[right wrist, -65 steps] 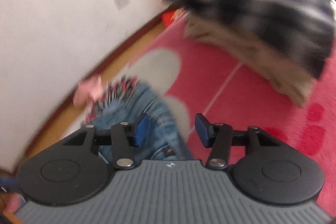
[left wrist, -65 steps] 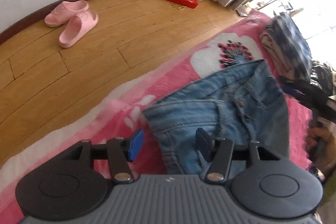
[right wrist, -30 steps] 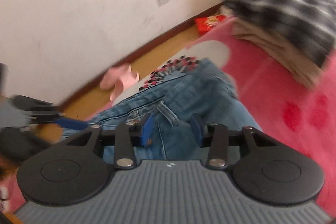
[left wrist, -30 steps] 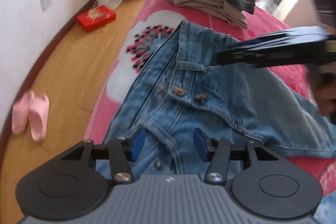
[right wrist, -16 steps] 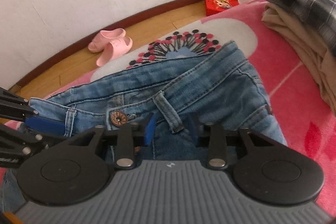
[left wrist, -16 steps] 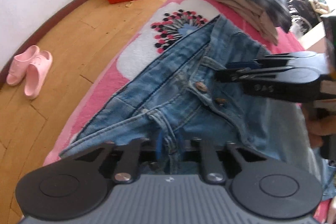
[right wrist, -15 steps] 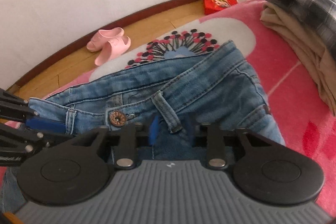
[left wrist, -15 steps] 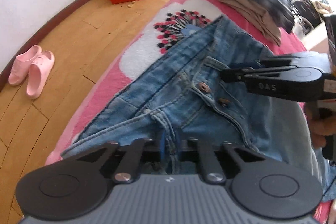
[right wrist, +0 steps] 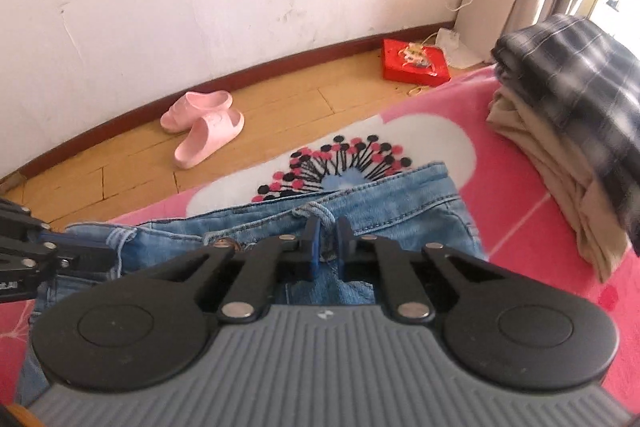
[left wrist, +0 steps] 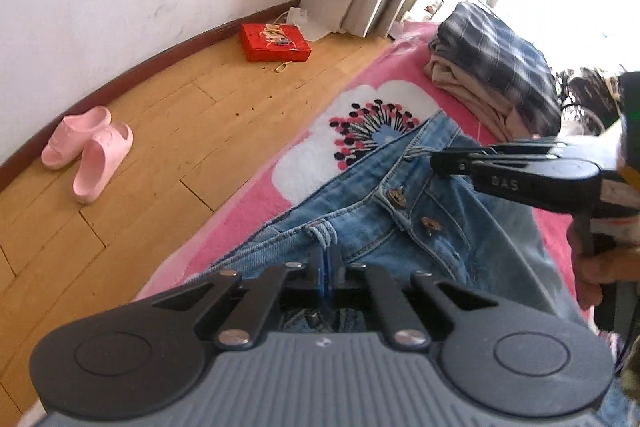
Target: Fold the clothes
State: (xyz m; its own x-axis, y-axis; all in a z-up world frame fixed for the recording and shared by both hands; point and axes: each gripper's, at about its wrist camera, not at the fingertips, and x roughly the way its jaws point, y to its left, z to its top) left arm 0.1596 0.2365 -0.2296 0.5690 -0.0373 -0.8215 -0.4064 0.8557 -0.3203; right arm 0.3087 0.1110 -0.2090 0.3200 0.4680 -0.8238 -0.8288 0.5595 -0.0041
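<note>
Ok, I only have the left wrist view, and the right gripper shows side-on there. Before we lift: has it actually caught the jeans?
Observer: Yes. In the right wrist view the right gripper has just closed its jaws further, onto a belt loop on the jeans waistband.
Operator: And how does my left gripper look from that side?
Observer: The left gripper sits at the other end of the waistband with its tip against the denim. The pinch itself is hidden from that side.
</note>
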